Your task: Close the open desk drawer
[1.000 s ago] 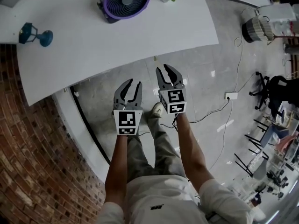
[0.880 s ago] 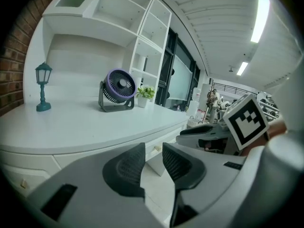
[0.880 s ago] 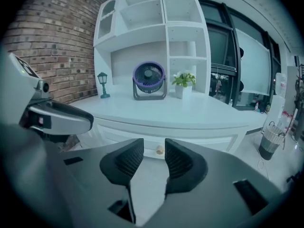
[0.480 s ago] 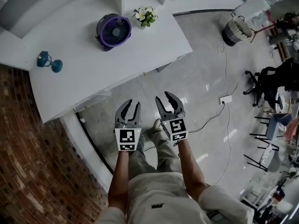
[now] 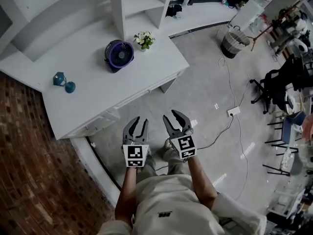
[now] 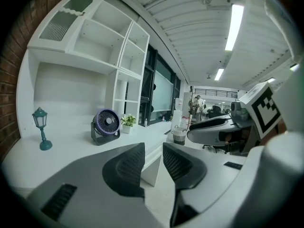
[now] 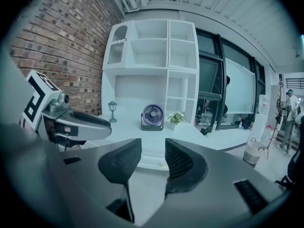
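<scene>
Both grippers hang empty in front of the person's waist, the left gripper and the right gripper each with jaws a little apart and nothing between them, well short of the white desk. Under the desk's front edge the drawer seems to stand slightly proud, lined up between the right jaws; how far out it is I cannot tell. On top sit a purple fan, a small potted plant and a teal lamp ornament. As I judge it, a shove off-centre could skew the drawer and jam it, a hard slam could jolt the desk and tip the slim ornament, and the floor cable near the feet could catch a step forward
</scene>
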A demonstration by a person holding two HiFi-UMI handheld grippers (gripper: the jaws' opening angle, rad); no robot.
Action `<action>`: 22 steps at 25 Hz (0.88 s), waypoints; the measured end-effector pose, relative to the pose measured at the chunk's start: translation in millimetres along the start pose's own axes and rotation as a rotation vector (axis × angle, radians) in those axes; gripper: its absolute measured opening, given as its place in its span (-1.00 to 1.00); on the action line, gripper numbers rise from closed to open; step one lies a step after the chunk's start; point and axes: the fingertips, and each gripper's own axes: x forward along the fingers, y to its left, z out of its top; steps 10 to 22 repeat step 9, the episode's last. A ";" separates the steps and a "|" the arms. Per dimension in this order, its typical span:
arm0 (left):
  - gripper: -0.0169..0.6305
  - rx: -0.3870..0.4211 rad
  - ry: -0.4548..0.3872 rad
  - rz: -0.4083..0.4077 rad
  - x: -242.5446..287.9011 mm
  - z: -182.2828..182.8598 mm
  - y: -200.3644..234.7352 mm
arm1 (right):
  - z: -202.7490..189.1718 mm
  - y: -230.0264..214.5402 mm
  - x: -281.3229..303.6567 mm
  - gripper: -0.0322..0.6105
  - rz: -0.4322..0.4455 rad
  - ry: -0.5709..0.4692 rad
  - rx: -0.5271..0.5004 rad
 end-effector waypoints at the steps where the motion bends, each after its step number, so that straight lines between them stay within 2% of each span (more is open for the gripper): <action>1: -0.55 0.003 -0.001 -0.002 -3.9 1.8 -3.2 | 1.3 1.1 -4.3 -0.43 0.001 -0.002 0.001; 22: -0.54 0.015 0.015 -0.019 -12.1 -0.5 -15.2 | 3.8 5.2 -17.9 -0.43 0.000 -0.005 0.006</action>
